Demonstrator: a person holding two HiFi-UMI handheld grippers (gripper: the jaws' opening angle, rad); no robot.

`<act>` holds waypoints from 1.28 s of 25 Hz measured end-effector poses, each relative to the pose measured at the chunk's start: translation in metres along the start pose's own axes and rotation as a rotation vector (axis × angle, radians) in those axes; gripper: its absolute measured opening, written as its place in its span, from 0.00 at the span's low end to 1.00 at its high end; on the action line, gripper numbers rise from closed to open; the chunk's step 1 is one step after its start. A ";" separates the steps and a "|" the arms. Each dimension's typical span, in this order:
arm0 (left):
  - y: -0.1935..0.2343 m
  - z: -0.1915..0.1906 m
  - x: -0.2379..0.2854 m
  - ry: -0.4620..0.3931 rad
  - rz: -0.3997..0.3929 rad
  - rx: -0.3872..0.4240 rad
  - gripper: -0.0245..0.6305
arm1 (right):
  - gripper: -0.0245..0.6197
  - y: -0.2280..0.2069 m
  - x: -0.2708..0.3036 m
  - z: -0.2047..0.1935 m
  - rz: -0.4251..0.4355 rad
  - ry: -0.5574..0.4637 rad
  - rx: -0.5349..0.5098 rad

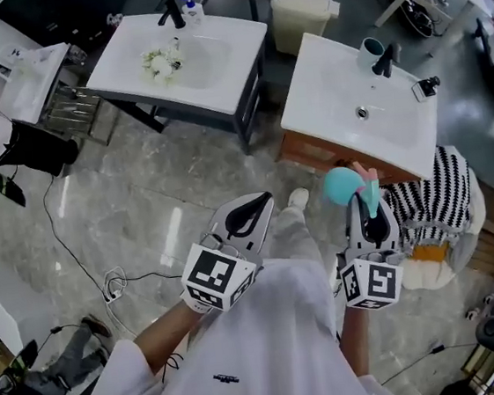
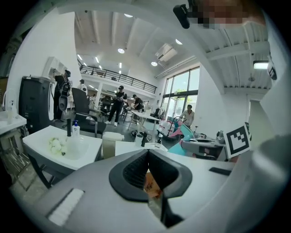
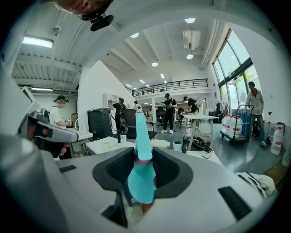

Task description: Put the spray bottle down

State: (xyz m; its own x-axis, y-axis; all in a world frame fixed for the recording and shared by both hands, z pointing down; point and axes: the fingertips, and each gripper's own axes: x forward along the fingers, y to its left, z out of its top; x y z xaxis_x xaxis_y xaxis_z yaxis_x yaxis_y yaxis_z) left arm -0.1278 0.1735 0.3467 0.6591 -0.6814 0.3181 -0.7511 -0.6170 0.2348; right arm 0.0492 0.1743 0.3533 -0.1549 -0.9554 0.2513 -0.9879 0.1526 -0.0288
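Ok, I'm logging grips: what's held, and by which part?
The right gripper holds the bottle by its wider teal part, below the pink ring. The left gripper holds nothing.

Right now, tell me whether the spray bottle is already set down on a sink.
No: the spray bottle is clamped between the jaws of the right gripper, not resting on any surface.

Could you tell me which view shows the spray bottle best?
The right gripper view: the spray bottle fills its centre, clamped between the jaws. The head view shows it from above; the left gripper view, a teal sliver.
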 end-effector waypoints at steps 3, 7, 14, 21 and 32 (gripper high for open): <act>0.005 0.021 0.046 0.006 0.027 0.005 0.04 | 0.22 -0.032 0.037 0.015 0.034 -0.012 -0.025; -0.003 0.054 0.102 -0.001 0.005 0.022 0.04 | 0.22 -0.079 0.083 0.035 0.055 -0.034 -0.046; -0.006 0.095 0.180 -0.018 0.046 0.098 0.04 | 0.22 -0.136 0.142 0.066 0.097 -0.093 -0.031; -0.006 0.108 0.200 -0.039 0.064 0.083 0.04 | 0.22 -0.156 0.165 0.076 0.097 -0.096 -0.012; 0.002 0.106 0.234 -0.010 0.048 0.100 0.04 | 0.22 -0.159 0.198 0.070 0.117 -0.066 -0.008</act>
State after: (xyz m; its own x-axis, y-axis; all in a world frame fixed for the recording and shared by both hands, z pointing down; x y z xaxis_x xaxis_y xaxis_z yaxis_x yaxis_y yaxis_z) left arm 0.0288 -0.0285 0.3237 0.6229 -0.7150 0.3174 -0.7750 -0.6193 0.1259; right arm 0.1750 -0.0569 0.3402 -0.2695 -0.9456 0.1821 -0.9630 0.2656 -0.0460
